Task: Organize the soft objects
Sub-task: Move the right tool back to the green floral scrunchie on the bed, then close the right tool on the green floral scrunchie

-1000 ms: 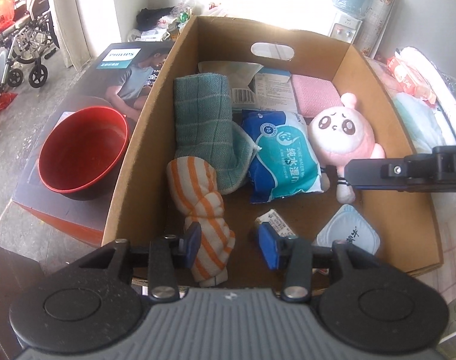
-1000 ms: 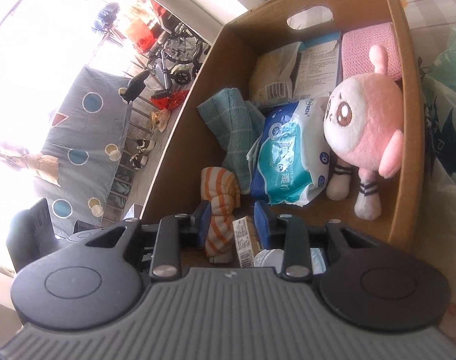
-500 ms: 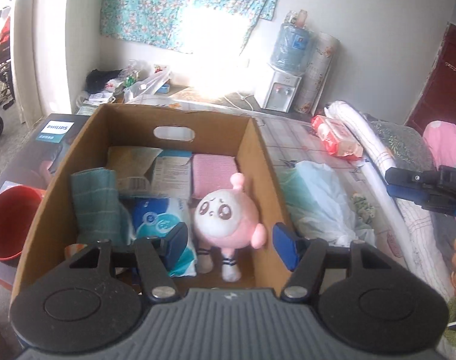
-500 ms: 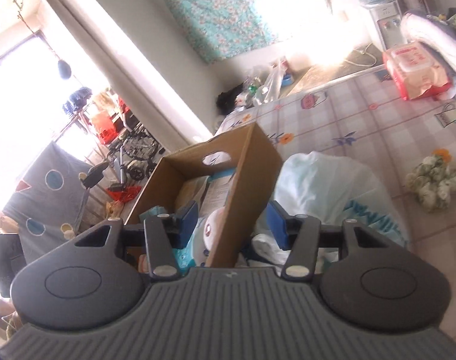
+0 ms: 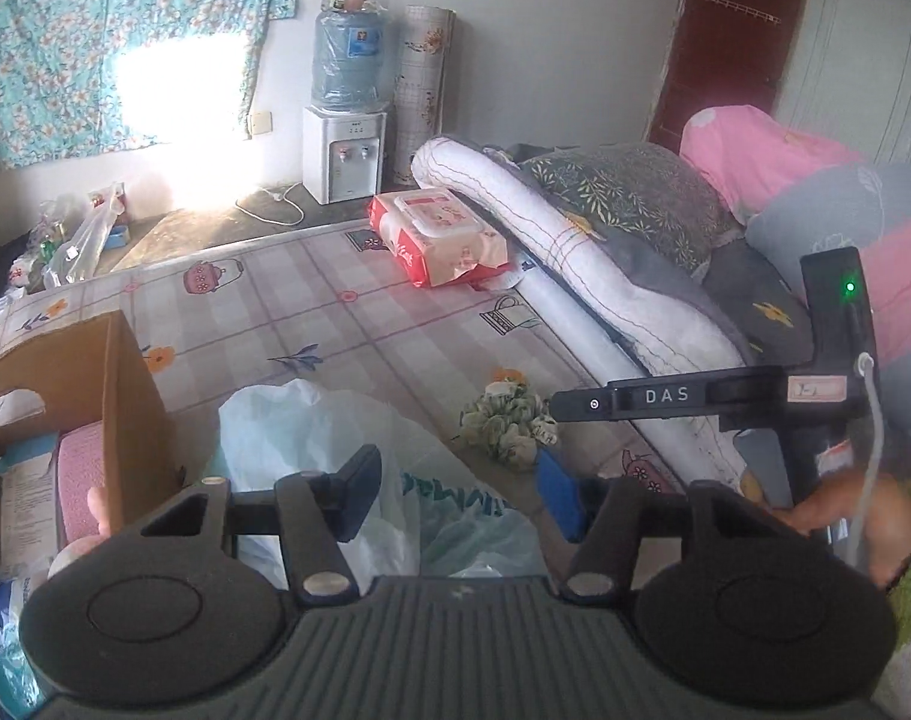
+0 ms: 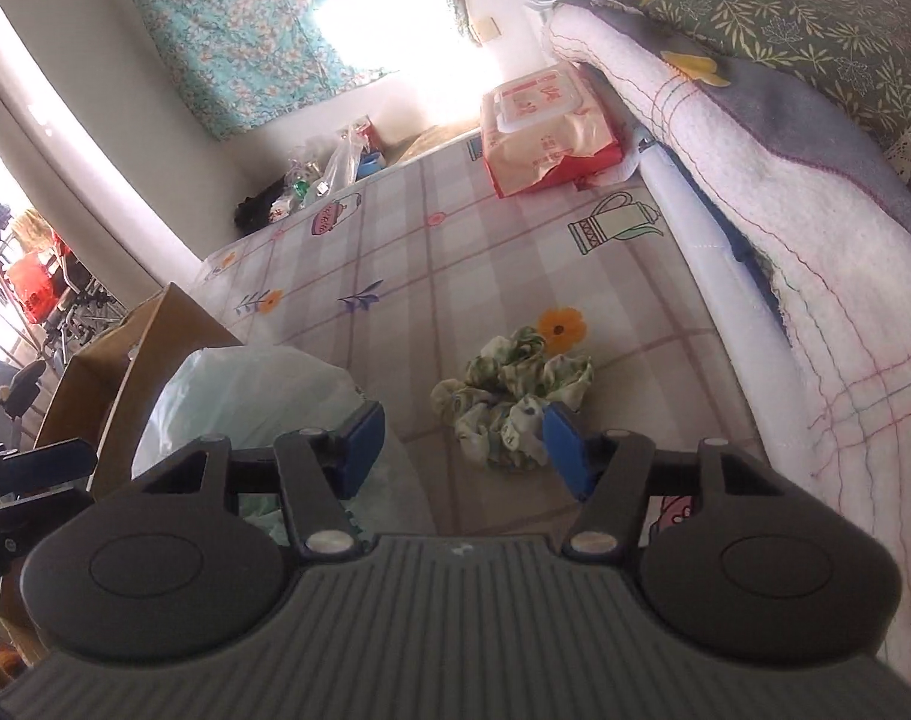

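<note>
Both wrist cams low over bed, share scrunchie (image 5: 508,423).

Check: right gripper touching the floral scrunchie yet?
Cannot tell. In the right wrist view the right gripper is open, and one fingertip overlaps the floral scrunchie; no gap or contact shows plainly.

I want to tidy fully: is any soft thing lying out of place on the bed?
Yes. A crumpled green floral cloth lies loose on the checked sheet, outside the cardboard box, just ahead of the open right claw.
</note>
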### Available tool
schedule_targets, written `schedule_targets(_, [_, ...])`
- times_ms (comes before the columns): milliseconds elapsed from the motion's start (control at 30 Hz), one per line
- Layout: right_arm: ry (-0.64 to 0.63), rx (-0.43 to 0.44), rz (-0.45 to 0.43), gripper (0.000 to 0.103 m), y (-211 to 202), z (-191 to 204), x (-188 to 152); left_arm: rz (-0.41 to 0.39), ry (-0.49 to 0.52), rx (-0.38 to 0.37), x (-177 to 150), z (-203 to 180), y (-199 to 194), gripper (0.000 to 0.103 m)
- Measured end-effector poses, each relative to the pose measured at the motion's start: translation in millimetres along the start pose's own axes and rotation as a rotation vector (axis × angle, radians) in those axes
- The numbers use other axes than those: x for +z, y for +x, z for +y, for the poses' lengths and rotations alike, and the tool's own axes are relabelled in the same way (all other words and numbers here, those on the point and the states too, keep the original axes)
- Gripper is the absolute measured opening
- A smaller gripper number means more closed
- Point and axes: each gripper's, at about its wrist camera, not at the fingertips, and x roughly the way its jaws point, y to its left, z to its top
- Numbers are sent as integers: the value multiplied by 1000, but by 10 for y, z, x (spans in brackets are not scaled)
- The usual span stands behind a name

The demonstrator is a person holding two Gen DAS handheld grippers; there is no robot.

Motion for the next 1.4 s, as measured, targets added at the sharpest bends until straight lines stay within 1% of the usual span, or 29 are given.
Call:
schedule_targets(67, [14, -12, 11, 49, 177, -156, 80, 43, 53, 10, 77, -86, 236, 49])
schedule_targets(100, [13, -18, 14, 48, 230, -202, 110, 62, 74, 14, 105, -120, 344, 48])
schedule_targets(200, [4, -34, 31, 41, 429, -352, 233, 104, 110, 18, 154, -198, 599, 47])
schedule_targets(233, [1, -33, 43, 36, 506, -400, 271, 116, 118, 16, 162, -215, 667, 47])
schedule_targets(267, [-5, -33, 57, 35, 576, -438, 290, 127, 124, 10, 177, -230, 736, 47])
schedule_targets(300, [-8, -35, 68, 30, 626, -467, 296, 135, 127, 4, 183, -245, 785, 47])
schedule_targets(367, [12, -10, 110, 18, 736, -569, 280, 156, 131, -15, 203, -266, 888, 49])
schedule_targets(400, [26, 4, 117, 15, 757, -617, 263, 169, 134, -21, 203, -286, 934, 50])
schedule_targets(433, [27, 10, 118, 10, 755, -637, 253, 182, 137, -27, 199, -310, 977, 55])
schedule_targets(467, [21, 12, 124, 7, 739, -650, 236, 190, 138, -32, 195, -342, 1005, 57])
schedule_targets(567, [36, 26, 145, 4, 643, -671, 119, 216, 155, -57, 150, -428, 1080, 62])
schedule_targets(633, [52, 38, 157, 4, 570, -688, 10, 245, 164, -80, 94, -509, 1139, 65])
schedule_targets(767, [92, 56, 172, 3, 376, -708, -223, 289, 195, -104, -50, -675, 1208, 65])
schedule_targets(900, [157, 76, 181, 3, 178, -763, -430, 306, 221, -105, -150, -797, 1252, 64])
schedule_targets(967, [176, 72, 176, 3, 88, -766, -490, 305, 217, -98, -165, -813, 1269, 61])
schedule_targets(1000, [178, 70, 168, 5, 41, -757, -498, 298, 214, -93, -161, -808, 1267, 61])
schedule_targets(1100, [181, 81, 122, 7, -56, -749, -437, 266, 216, -57, -110, -783, 1285, 61])
schedule_targets(1133, [171, 87, 107, 9, -57, -734, -388, 258, 220, -42, -94, -777, 1305, 61])
schedule_targets(1200, [152, 88, 74, 15, -31, -700, -249, 259, 218, -18, -56, -762, 1376, 61])
schedule_targets(1233, [145, 92, 64, 24, 9, -686, -191, 268, 212, -16, -40, -749, 1421, 61])
schedule_targets(1267, [144, 99, 65, 30, 74, -686, -122, 279, 202, -15, -23, -733, 1476, 61])
schedule_targets(1333, [147, 105, 81, 34, 229, -679, -28, 300, 181, 0, -3, -701, 1588, 61])
schedule_targets(1400, [138, 105, 115, 35, 405, -676, 59, 319, 159, 9, 9, -667, 1685, 61])
